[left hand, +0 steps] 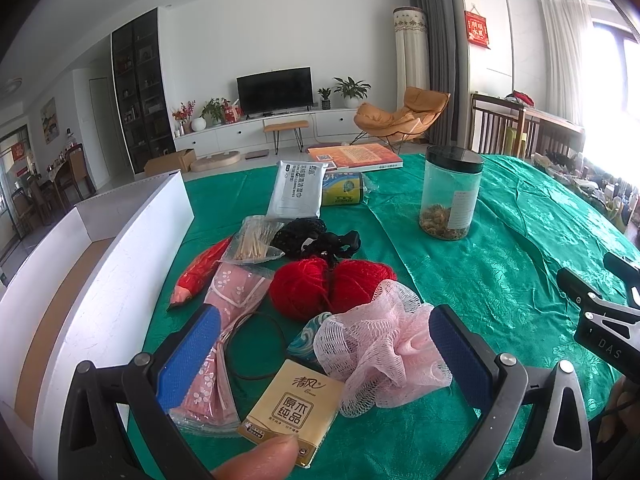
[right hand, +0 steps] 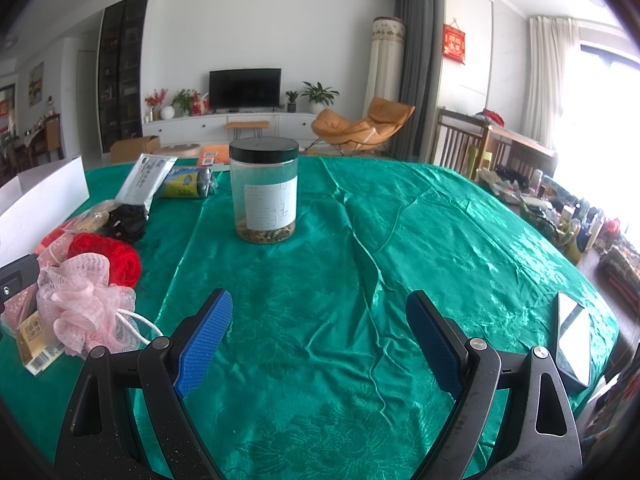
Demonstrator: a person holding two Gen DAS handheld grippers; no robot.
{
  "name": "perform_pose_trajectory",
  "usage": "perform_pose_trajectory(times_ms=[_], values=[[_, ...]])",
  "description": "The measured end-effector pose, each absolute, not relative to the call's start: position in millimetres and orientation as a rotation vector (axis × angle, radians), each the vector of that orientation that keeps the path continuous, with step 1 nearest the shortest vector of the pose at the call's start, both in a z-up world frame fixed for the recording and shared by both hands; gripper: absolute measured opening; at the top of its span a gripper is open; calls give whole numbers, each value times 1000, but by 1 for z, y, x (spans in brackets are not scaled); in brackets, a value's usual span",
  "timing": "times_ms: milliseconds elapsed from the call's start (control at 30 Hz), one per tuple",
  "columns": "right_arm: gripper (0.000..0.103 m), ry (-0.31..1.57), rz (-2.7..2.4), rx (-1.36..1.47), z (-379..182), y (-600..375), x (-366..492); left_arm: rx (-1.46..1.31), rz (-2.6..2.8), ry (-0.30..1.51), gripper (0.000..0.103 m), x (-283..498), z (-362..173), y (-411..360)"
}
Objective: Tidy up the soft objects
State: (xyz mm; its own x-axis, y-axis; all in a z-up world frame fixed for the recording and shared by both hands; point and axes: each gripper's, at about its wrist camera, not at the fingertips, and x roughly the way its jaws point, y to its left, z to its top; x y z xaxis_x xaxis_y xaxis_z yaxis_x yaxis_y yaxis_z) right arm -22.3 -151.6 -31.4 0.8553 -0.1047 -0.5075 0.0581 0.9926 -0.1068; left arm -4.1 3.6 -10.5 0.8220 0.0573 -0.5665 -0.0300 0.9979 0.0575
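Observation:
My left gripper [left hand: 324, 320] stands open just above a heap of soft things on the green cloth. Between its blue fingers [left hand: 460, 354] lie a pink mesh bath pouf [left hand: 380, 344], a tan tissue pack [left hand: 294, 414] and a black hair tie [left hand: 256, 344]. Under the left finger is a pink floral pouch [left hand: 234, 296]. Beyond them sit two red yarn balls [left hand: 328, 286], a black mesh item [left hand: 316, 238] and a red fish toy [left hand: 200, 274]. My right gripper [right hand: 320, 320] is open over bare cloth, with the pouf [right hand: 86, 304] to its left.
A white open box [left hand: 132, 248] stands left of the heap. A clear jar with a black lid [right hand: 264, 192], a wipes pack [left hand: 298, 188], a bag of cotton swabs [left hand: 256, 240], a yellow-green roll [left hand: 344, 188] and a book [left hand: 354, 156] sit further back. A phone [right hand: 574, 336] lies at the right edge. A fingertip [left hand: 260, 460] shows at the bottom.

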Motion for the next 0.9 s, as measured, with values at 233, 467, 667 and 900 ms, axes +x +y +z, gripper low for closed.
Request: perform_pose_trajectory(times_ms=[233, 467, 667, 900], values=[[91, 539, -86, -88, -31, -153, -22, 46, 48, 603, 103, -4, -11, 5], [91, 540, -82, -89, -35, -149, -21, 46, 53, 606, 103, -4, -12, 9], [91, 540, -82, -88, -35, -149, -21, 45, 55, 607, 103, -4, -12, 10], [91, 542, -82, -88, -36, -149, -21, 45, 59, 608, 103, -3, -12, 11]])
